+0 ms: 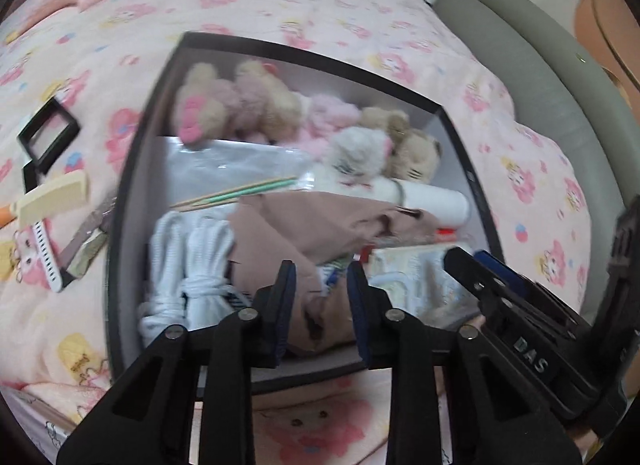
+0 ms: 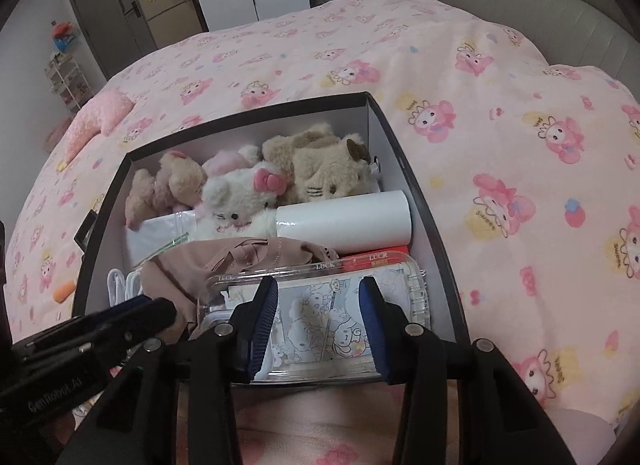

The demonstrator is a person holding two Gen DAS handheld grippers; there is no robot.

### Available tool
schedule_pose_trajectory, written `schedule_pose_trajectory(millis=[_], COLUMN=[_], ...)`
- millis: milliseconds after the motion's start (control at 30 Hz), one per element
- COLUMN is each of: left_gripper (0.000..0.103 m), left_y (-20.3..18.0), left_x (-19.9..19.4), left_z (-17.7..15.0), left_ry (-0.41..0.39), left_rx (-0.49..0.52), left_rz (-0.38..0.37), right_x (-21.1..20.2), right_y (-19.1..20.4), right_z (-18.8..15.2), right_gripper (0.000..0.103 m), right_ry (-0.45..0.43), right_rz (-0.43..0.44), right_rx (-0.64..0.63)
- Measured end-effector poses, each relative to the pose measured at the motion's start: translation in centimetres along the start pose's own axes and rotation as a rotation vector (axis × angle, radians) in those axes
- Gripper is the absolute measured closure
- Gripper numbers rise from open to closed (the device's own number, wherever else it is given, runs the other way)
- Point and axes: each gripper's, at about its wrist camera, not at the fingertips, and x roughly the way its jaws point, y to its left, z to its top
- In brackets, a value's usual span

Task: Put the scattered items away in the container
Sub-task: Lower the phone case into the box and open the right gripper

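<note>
Both claws (left (image 1: 322,305), right (image 2: 318,321)) hover parted over box (image 2: 420,185).

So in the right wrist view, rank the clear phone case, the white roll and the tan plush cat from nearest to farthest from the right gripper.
1. Clear phone case, between the right gripper fingers, box front.
2. White roll, mid-box, right side.
3. Tan plush cat, far end of the box.

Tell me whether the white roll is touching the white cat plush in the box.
Touching. In the right wrist view the white roll lies with its left end pressed against the white cat plush, no gap between them, inside the box.
</note>
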Motion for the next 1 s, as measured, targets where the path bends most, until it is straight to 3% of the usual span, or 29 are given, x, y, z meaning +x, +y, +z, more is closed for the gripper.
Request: schedule_pose_trajectory(millis=[167, 267, 333, 400, 467, 533, 633, 700, 767, 900, 1000], left_gripper=[0.081, 0.08, 0.073, 0.074, 0.074, 0.075, 0.082, 0.085, 0.086, 0.084, 0.084], left_y=[-1.3, -2.4, -3.0, -2.7, -1.6, -0.9, -0.5, -0.6, -0.8, -1.4, -1.0], left_x=[2.1, 3.1, 3.0, 2.6, 1.7, 1.2, 1.8, 2.4, 2.9, 3.9, 3.7], left_z=[0.0, -0.2, -0.2, -0.3, -0.4, -0.4, -0.1, 0.1, 0.3, 0.5, 0.5], left_ry=[0.066, 0.123, 0.111, 0.088, 0.053, 0.029, 0.055, 0.073, 0.095, 0.116, 0.114], left_rx=[0.031, 0.043, 0.057, 0.062, 0.005, -0.004, -0.011, -0.018, -0.029, -0.012, -0.026], left_rz=[0.005, -0.107, -0.136, -0.152, -0.183, -0.15, -0.117, -0.164, -0.226, -0.216, -0.254], right_x=[-0.6, -1.9, -2.3, -1.9, -1.4, -0.8, 0.7, 2.1, 2.3, 2.2, 2.3], right_y=[-0.1, -0.8, -0.8, -0.6, -0.6, -0.4, 0.6, 0.8, 0.7, 0.0, -0.2], right_z=[0.0, 0.0, 0.0, 0.1, 0.1, 0.0, -0.3, -0.6, -0.7, -0.9, -0.8], right_gripper=[0.064, 0.064, 0.064, 0.064, 0.064, 0.064, 0.064, 0.065, 0.065, 0.065, 0.065], right_ry=[-0.049, -0.119, -0.138, -0.122, -0.095, -0.065, 0.017, 0.102, 0.103, 0.095, 0.096], right_rz=[-0.053, -0.056, -0.055, -0.043, -0.03, -0.011, 0.023, 0.092, 0.063, 0.017, 0.037], right_rx=[0.02, 0.059, 0.056, 0.05, 0.049, 0.037, -0.009, 0.011, 0.015, 0.038, 0.051])
